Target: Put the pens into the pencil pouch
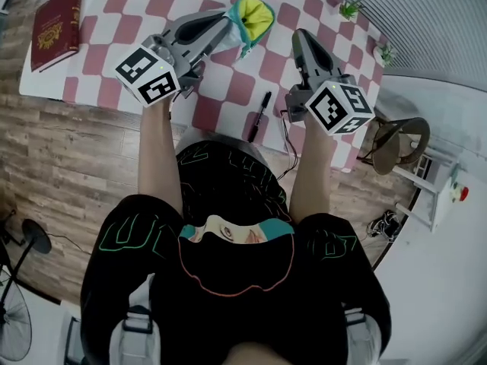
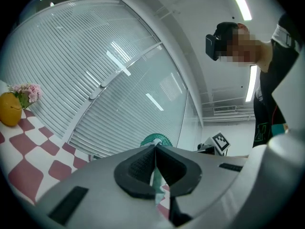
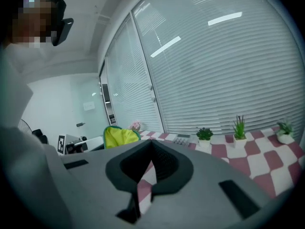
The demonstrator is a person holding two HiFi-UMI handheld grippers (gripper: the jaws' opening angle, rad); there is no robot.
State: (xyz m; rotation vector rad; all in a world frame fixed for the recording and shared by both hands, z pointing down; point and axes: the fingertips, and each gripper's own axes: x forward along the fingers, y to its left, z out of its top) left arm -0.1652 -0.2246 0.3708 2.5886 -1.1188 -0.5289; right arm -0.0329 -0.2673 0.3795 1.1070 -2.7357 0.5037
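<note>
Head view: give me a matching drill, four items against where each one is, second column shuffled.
Things:
1. pencil pouch
2. pen
3. book
4. stool

Places:
A. on the floor, to the right of the table
B. at the table's left end
C. pinched in the jaws of the left gripper
D. lying loose on the table, near its front edge

Pairs: 1-C, 2-D, 3-B, 4-A
</note>
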